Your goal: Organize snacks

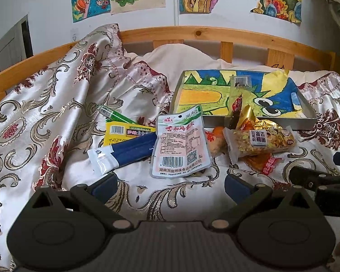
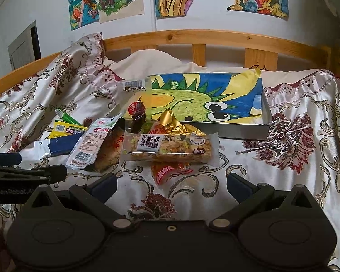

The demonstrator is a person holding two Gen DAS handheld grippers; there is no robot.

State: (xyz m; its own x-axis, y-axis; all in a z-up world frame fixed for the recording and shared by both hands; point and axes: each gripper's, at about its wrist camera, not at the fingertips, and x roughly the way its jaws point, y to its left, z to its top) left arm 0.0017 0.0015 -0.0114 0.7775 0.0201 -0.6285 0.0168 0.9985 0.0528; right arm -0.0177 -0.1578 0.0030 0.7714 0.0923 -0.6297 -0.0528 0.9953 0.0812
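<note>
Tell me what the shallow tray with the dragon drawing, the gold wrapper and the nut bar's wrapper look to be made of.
Shallow grey rectangular tray: probably sheet metal with a dull matte finish, judging by its thin straight walls; the drawing lining it looks like paper. Crinkled gold wrapper: seemingly metallic foil, given sharp creases and bright glints. Clear wrapper of the nut bar: thin glossy plastic film, since the nuts show through it.

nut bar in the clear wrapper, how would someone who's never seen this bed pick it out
Find the metal tray lined with a dinosaur drawing on the bed. Just in front of its near edge lies the nut bar, lengthwise. Unlike its neighbours, its clear wrapper shows chunky nuts, under a white label.
</note>
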